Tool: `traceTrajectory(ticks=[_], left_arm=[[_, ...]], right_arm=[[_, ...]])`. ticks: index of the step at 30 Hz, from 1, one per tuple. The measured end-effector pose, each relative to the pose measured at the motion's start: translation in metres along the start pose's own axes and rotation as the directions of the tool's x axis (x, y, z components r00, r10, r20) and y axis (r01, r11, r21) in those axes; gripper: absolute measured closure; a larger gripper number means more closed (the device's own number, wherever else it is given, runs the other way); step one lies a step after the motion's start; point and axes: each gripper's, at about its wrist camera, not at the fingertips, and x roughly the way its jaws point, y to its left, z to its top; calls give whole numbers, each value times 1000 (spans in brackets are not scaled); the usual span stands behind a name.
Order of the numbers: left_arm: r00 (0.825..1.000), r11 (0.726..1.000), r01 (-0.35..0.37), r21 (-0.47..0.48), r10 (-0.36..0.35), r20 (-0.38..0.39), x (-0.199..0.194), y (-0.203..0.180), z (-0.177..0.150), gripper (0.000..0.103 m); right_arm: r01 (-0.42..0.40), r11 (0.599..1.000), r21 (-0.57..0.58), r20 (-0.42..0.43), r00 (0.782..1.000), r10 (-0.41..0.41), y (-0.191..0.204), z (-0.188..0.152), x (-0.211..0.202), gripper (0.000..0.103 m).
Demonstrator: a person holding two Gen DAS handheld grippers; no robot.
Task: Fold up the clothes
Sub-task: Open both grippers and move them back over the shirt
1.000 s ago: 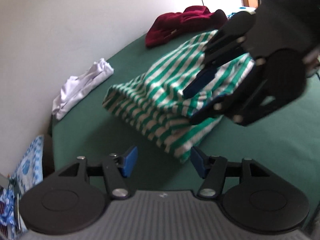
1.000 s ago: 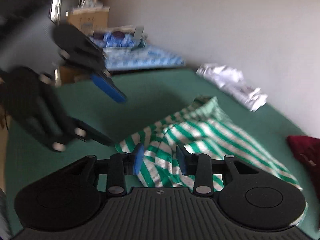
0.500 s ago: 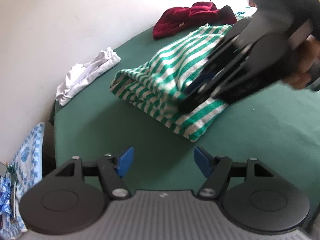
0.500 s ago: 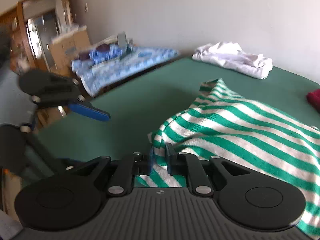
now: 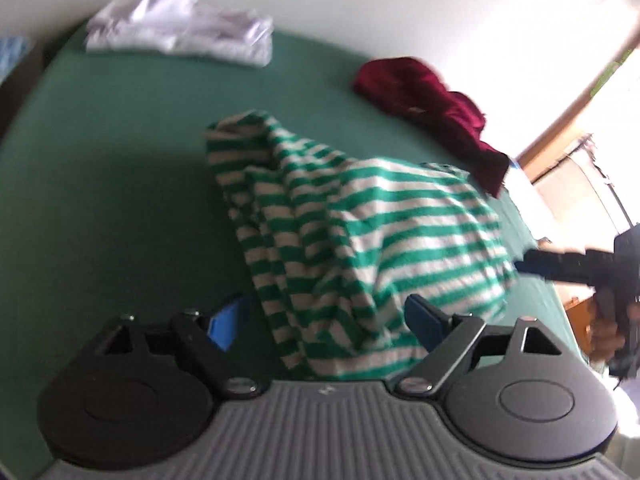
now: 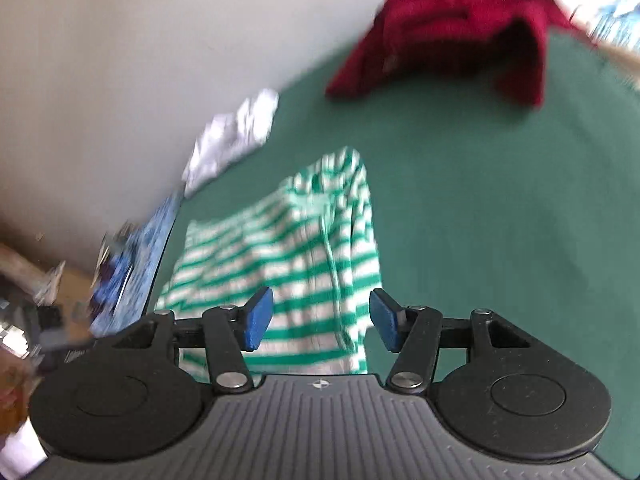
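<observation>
A green-and-white striped garment (image 5: 360, 240) lies bunched in loose folds on the green surface (image 5: 100, 168). My left gripper (image 5: 324, 322) hovers at its near edge, jaws opening wide, with cloth showing between the blue pads (image 5: 226, 326) but not pinched. In the right wrist view the same striped garment (image 6: 288, 248) lies under my right gripper (image 6: 322, 320), whose jaws are opening; its pads (image 6: 258, 318) stand clear of the cloth. The left wrist view is blurred at its right edge, where one finger of the right gripper shows beside a hand (image 5: 608, 332).
A folded white garment (image 5: 180, 28) lies by the wall at the far side. A dark red garment (image 5: 424, 100) is heaped further right, near a bright window. Blue patterned cloth (image 6: 136, 256) and clutter lie off the surface's left edge. Bare green surface (image 6: 500, 200) stretches right of the striped garment.
The right gripper, shut on the striped garment's edge half a second ago, has let go and opened. Both grippers rolled and swung sideways; the left jaws widened and came up to the garment.
</observation>
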Motion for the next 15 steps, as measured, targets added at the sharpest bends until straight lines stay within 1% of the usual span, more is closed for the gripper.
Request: traceTrajectory(ticks=[3, 4, 5, 6, 10, 11, 15], left_arm=[[1000, 1000, 0, 5, 0, -28, 12, -4, 1, 12], [999, 1000, 0, 2, 0, -34, 15, -5, 0, 11], [999, 1000, 3, -6, -3, -39, 18, -5, -1, 11], [999, 1000, 9, -21, -9, -41, 21, -3, -1, 11], [999, 997, 14, -79, -17, -34, 28, 7, 1, 8], [999, 996, 18, -85, -21, -28, 28, 8, 1, 6], [1000, 997, 23, -74, -24, -17, 33, 5, 3, 1]], right_arm=[[-28, 998, 51, -64, 997, 31, -16, 4, 14, 46], [-50, 995, 81, -88, 994, 57, -22, 4, 17, 46], [-69, 992, 104, -108, 991, 80, -26, 2, 18, 46], [-71, 991, 114, -120, 989, 85, -29, 2, 19, 46], [-87, 989, 121, -144, 984, 104, -32, 1, 21, 47], [-89, 989, 118, -149, 983, 106, -31, 2, 22, 47], [-113, 987, 111, -172, 976, 131, -32, 9, 27, 47]])
